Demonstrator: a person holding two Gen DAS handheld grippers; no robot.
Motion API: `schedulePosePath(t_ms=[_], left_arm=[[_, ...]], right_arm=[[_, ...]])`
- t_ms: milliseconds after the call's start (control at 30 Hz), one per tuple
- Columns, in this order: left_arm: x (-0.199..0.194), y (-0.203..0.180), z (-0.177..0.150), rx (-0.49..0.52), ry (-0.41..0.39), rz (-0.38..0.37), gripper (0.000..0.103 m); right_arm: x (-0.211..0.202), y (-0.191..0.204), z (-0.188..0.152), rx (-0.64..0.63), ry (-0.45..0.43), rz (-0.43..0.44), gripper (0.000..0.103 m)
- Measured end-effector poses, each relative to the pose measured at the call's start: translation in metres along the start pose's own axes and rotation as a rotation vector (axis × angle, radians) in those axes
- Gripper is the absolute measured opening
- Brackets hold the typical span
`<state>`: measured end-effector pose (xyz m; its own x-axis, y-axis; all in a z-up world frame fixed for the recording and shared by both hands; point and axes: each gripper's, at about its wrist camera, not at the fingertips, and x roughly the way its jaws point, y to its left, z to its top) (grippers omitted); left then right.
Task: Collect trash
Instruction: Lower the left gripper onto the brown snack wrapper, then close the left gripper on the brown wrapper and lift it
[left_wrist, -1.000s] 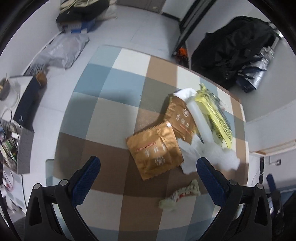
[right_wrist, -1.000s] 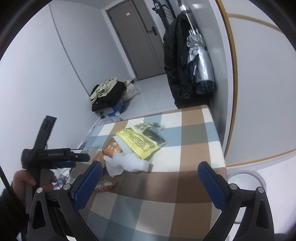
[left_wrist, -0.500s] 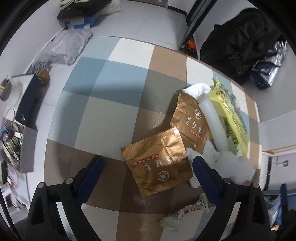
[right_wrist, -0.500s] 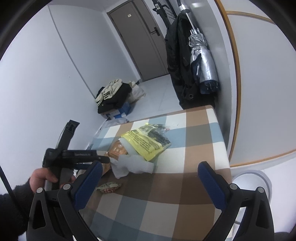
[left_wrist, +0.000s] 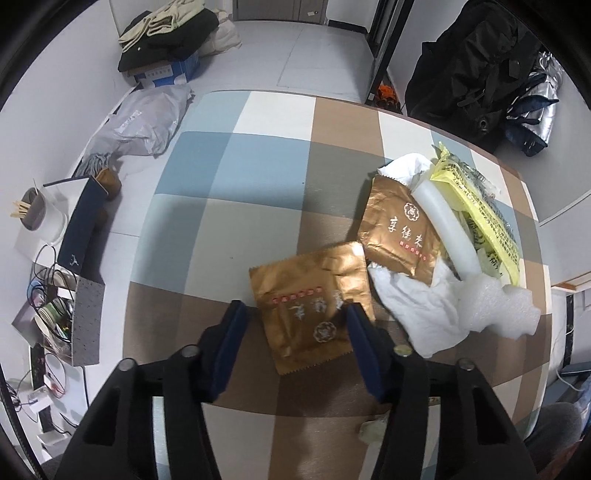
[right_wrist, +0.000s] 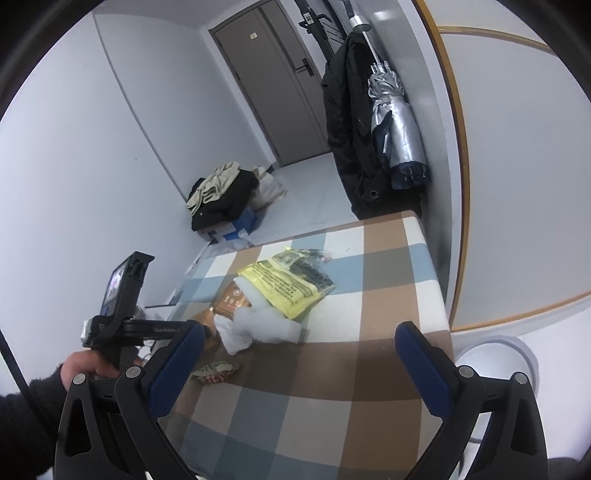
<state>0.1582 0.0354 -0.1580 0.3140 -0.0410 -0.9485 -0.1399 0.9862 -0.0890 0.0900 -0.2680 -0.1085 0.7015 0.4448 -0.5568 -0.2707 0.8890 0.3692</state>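
Trash lies on a checked tablecloth (left_wrist: 229, 206). A crinkled gold foil packet (left_wrist: 314, 299) lies between the fingers of my left gripper (left_wrist: 295, 314), which is low over it with jaws partly closed on its sides. A second gold packet (left_wrist: 399, 229), white tissue (left_wrist: 424, 310), white foam (left_wrist: 506, 306), a white tube (left_wrist: 443, 221) and a yellow wrapper (left_wrist: 476, 206) lie to the right. A small crumpled wrapper (right_wrist: 218, 369) lies near the front edge. My right gripper (right_wrist: 299, 362) is open and empty above the near table.
A white round bin (right_wrist: 498, 358) stands on the floor right of the table. Clothes on a box (left_wrist: 166, 48), a grey bag (left_wrist: 144, 118) and cluttered shelves (left_wrist: 55, 258) are on the left. A black coat and umbrella (right_wrist: 369, 129) hang by the far wall.
My left gripper has come down and forward over the near gold packet, and its jaws have narrowed around it. The right gripper has risen slightly and stays open.
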Motion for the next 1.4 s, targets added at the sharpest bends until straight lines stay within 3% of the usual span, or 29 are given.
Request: schedulePosePath(t_ms=[133,200,300,600,633,800,900,967,1067,1167,1400], left_arm=[[-0.001,-0.001,-0.001,0.025,-0.021,0.012,0.032],[-0.002,0.001,-0.002,0.026,-0.030,-0.003,0.017],[-0.003,0.001,-0.003,0.034,-0.028,-0.011,0.006],[-0.008,0.017,-0.005,-0.023,-0.006,-0.059,0.004],[-0.007,0.017,-0.003,-0.026,0.005,-0.060,0.006],[-0.001,0.007,-0.001,0.031,0.030,0.000,0.061],[0.006,-0.008,0.001,0.110,0.045,0.079,0.064],[0.012,-0.013,0.003,0.125,0.067,0.093,0.065],[0.018,-0.013,0.009,0.090,0.093,0.089,0.076],[0.021,-0.009,0.018,0.028,0.117,0.089,0.077],[0.019,-0.014,0.016,-0.016,0.157,0.110,0.077]], right_arm=[[0.000,0.003,-0.003,-0.009,-0.001,-0.020,0.103],[0.000,0.002,-0.003,-0.012,-0.002,-0.027,0.103],[0.001,0.003,-0.005,-0.018,0.000,-0.040,0.103],[0.003,0.005,-0.011,-0.018,0.013,-0.064,0.103],[0.003,0.005,-0.012,-0.019,0.014,-0.065,0.103],[0.001,0.008,-0.014,-0.033,0.011,-0.069,0.103],[-0.001,0.010,-0.014,-0.051,0.001,-0.072,0.103],[-0.003,0.011,-0.014,-0.057,-0.005,-0.066,0.103],[-0.005,0.013,-0.013,-0.066,-0.014,-0.055,0.103],[-0.009,0.013,-0.012,-0.065,-0.021,-0.036,0.103],[-0.016,0.010,-0.009,-0.051,-0.043,0.000,0.103]])
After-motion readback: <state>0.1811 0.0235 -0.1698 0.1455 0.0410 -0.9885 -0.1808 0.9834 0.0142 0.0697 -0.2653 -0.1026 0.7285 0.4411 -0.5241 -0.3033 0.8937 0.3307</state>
